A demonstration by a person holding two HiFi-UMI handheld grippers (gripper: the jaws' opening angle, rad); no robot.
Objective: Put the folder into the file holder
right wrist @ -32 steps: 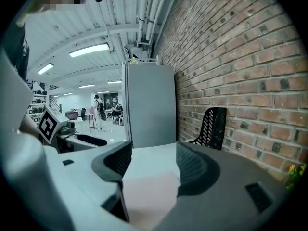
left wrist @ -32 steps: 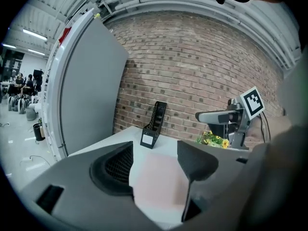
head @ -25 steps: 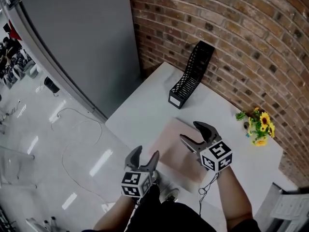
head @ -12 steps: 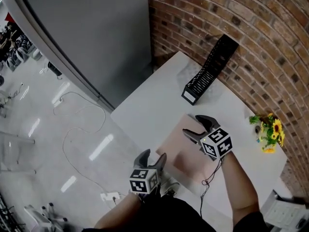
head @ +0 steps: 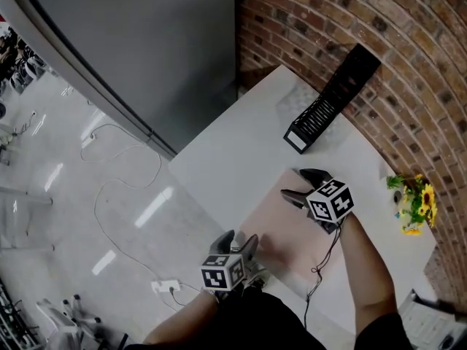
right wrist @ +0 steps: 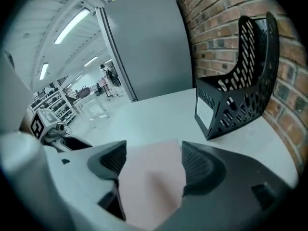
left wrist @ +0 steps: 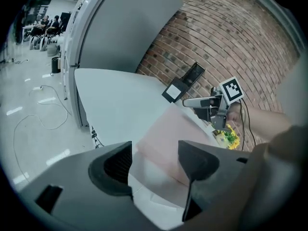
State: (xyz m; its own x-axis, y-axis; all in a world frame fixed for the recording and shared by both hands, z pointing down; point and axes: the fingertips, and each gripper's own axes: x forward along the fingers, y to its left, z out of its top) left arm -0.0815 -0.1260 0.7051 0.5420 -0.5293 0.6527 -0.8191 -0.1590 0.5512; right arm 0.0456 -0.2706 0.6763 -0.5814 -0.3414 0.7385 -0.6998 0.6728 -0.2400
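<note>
Pink folder (head: pixel 279 240) lies flat on the white table (head: pixel 226 152), at its near edge. Long axis runs roughly 10-to-4 o'clock in head view, parallel to that edge.

Right gripper (head: pixel 294 183) is over the folder's 1 o'clock end. Its jaws are wide apart and have just been opening. The folder sits between them but the pads aren't pressing on it.

Left gripper (head: pixel 239 239) is at the folder's 8 o'clock side, by the table edge. Its jaws are apart, holding nothing, and the folder shows just beyond the tips.

Black mesh file holder (head: pixel 332 97) is at 1 o'clock from the folder, well apart, against the brick wall (head: pixel 408 64). Its low front end faces 7 o'clock.

Yellow flowers (head: pixel 417 206) are at 3 o'clock.
</note>
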